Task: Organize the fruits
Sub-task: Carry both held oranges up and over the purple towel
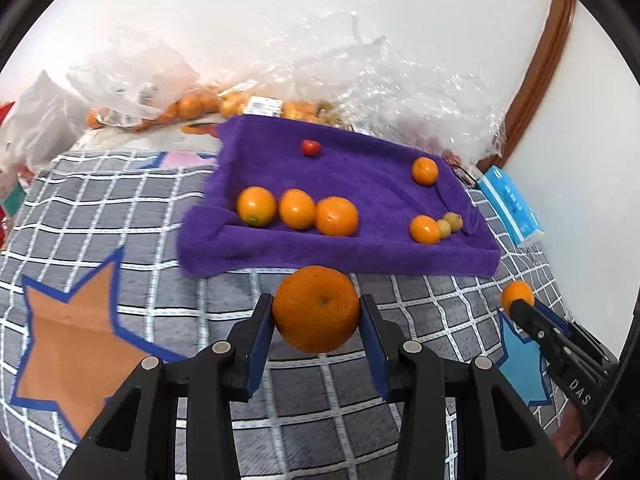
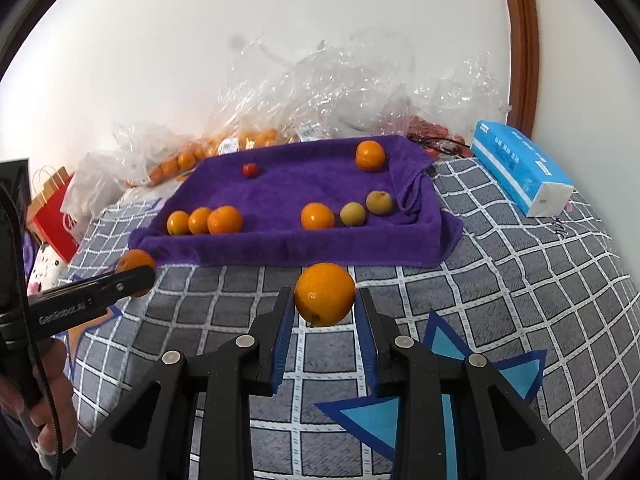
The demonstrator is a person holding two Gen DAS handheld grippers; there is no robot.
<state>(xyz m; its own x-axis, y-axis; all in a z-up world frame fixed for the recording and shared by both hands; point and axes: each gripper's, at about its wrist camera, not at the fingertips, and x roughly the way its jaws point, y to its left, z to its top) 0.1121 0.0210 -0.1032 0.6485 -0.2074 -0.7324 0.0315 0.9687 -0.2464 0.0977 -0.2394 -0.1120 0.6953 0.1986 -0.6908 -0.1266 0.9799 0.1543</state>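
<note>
Right now I have a fruit clamped in each tool. My left gripper (image 1: 317, 312) has its blue pads pressed against both sides of a large orange (image 1: 316, 309), lifted clear of the checked bedcover (image 1: 132, 208) just short of the near edge of the purple towel (image 1: 360, 160). My right gripper (image 2: 325, 300) pinches a smaller orange (image 2: 325, 294), stem end down, also held just off the towel's near edge.

On the towel, three oranges (image 1: 296, 210) sit touching in a row toward its near left side. Near its right side, another orange (image 1: 425, 229) lies against two small yellowish fruits (image 2: 366, 208). A lone orange (image 1: 425, 171) rests at the towel's far right corner, and a small red fruit (image 1: 311, 147) sits near its far edge. Beyond the towel, clear plastic bags (image 2: 320, 92) hold more oranges; right of it lies a blue tissue pack (image 2: 520, 168).
</note>
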